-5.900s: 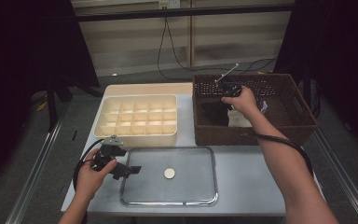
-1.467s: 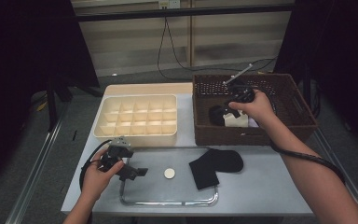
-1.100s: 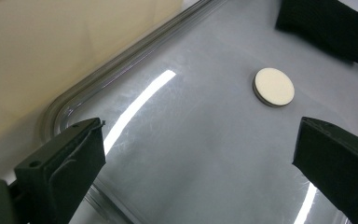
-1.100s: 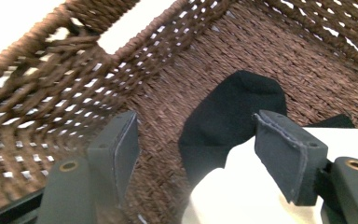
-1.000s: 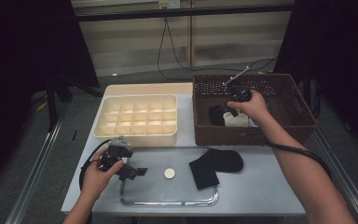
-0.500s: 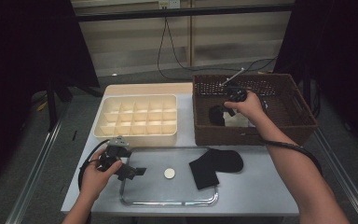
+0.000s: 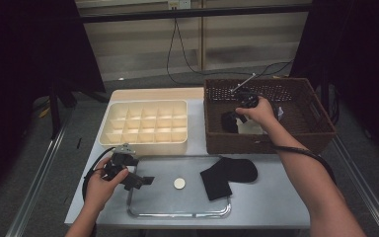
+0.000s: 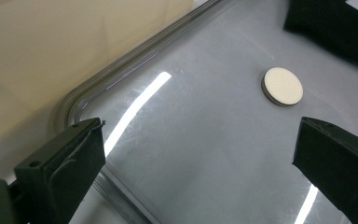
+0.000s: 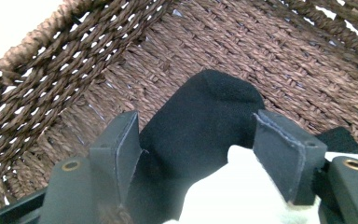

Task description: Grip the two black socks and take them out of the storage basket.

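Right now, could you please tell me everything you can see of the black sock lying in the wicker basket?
The black sock looks like soft, matte knit fabric, its rounded end raised towards the woven wall of the brown wicker basket. It lies at the basket's left end, beside and partly under a white cloth item. The right gripper has its open jaws either side of it; whether the pads touch it I cannot tell. The rest of the sock is hidden.
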Tool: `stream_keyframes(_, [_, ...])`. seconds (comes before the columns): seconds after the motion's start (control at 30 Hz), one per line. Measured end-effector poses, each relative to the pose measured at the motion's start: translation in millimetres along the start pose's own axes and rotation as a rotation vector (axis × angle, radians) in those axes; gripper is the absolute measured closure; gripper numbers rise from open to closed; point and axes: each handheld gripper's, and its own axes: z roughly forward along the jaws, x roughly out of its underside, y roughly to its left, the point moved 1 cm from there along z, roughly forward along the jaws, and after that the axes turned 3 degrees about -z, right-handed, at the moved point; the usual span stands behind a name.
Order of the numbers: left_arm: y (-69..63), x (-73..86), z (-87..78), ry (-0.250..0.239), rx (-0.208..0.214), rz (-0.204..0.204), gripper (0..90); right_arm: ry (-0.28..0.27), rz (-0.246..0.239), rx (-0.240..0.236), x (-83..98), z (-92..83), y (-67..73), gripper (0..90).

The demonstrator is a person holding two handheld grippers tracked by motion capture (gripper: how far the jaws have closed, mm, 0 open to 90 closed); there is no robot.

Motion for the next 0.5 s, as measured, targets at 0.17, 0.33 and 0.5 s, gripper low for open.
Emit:
stream_keyframes(0.17, [0.8, 0.4, -0.6, 0.000, -0.002, 0.001, 1.9, 0.011, -0.005, -0.001, -1.1, 4.9, 0.0, 33.5])
stream_keyframes(0.33, [0.7, 1.3, -1.1, 0.006, 0.001, -0.001, 1.9, 0.013, -0.012, 0.001, -1.5, 8.0, -0.2, 34.9])
stream_keyframes(0.5, [1.2, 1.6, -1.3, -0.003, -0.003, -0.002, 1.9, 0.018, -0.013, -0.005, -2.1, 9.0, 0.6, 36.0])
